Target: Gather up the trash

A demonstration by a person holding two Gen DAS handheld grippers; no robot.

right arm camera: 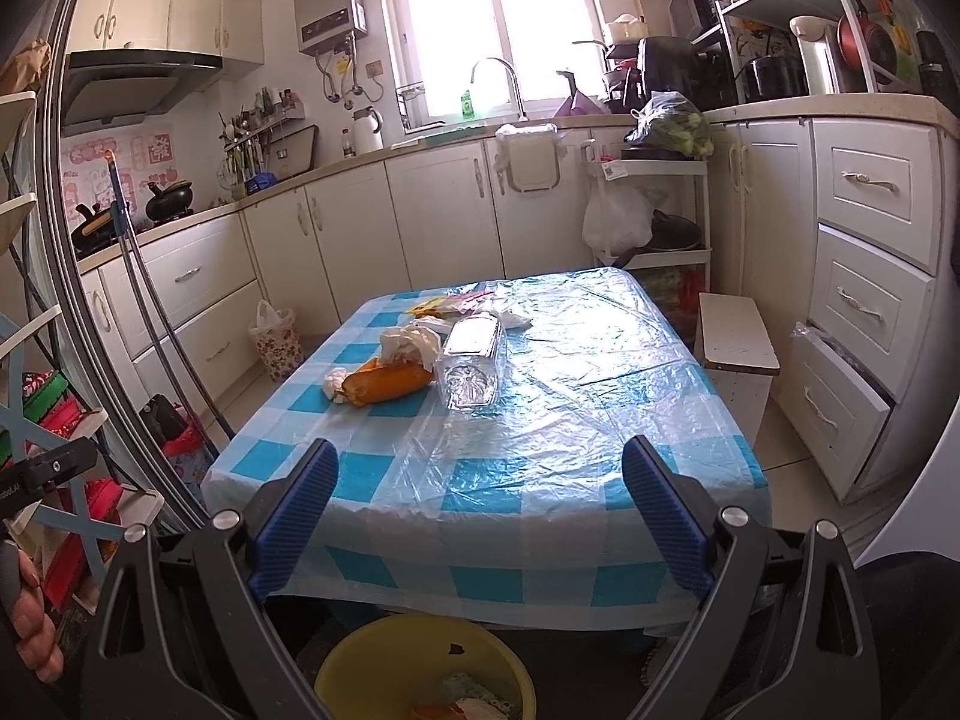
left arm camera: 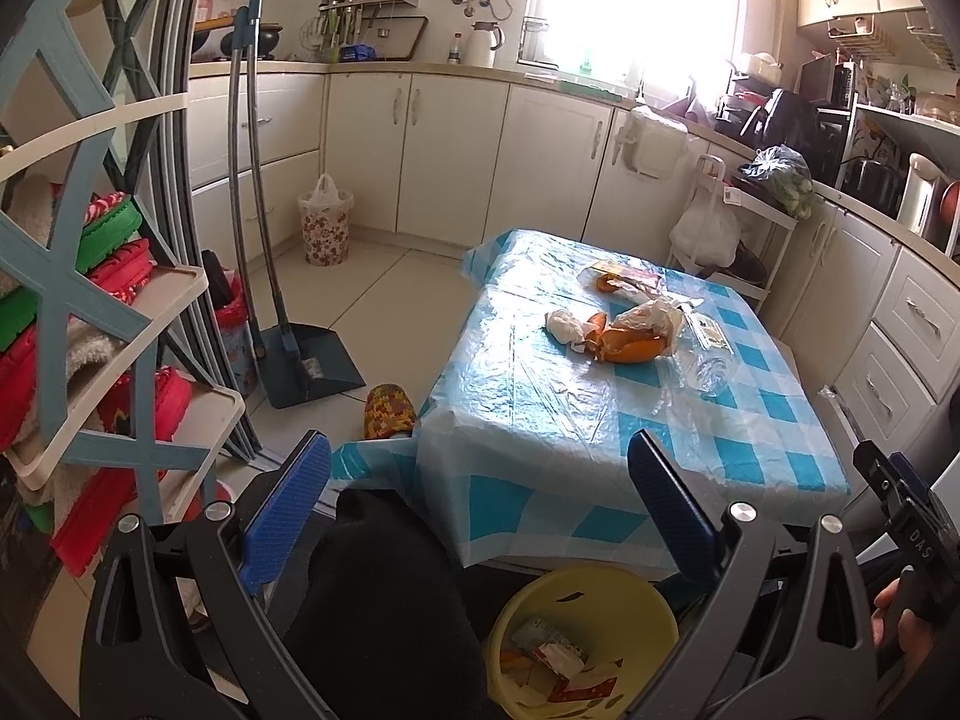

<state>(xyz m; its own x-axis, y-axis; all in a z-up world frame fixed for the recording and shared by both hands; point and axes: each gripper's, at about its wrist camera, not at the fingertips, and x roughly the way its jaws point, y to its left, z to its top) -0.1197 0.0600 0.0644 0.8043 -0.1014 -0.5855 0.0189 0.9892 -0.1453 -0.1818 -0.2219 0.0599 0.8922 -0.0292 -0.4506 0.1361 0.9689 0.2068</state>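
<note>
Trash lies on a low table (left arm camera: 570, 420) (right arm camera: 540, 450) with a blue-checked cloth under clear plastic: orange peel (left arm camera: 630, 345) (right arm camera: 384, 384), a crumpled white tissue (left arm camera: 564, 325) (right arm camera: 335, 383), a crumpled plastic bag (left arm camera: 651, 315) (right arm camera: 414, 343), a clear plastic bottle (left arm camera: 708, 369) (right arm camera: 471, 369) on its side and wrappers (left arm camera: 624, 273) (right arm camera: 444, 303). A yellow bucket (left arm camera: 528, 612) (right arm camera: 360, 654) on the floor at the table's near edge holds scraps. My left gripper (left arm camera: 480, 504) and right gripper (right arm camera: 480, 498) both hang open and empty above the bucket, short of the trash.
A shoe rack (left arm camera: 90, 330) stands at the left, with a broom and dustpan (left arm camera: 312, 366) beside it. A floral bin (left arm camera: 327, 228) (right arm camera: 276, 345) sits by the cabinets. A white stool (right arm camera: 735, 336) and open drawers (right arm camera: 840, 396) are at the right. A slipper (left arm camera: 390, 411) lies near the table.
</note>
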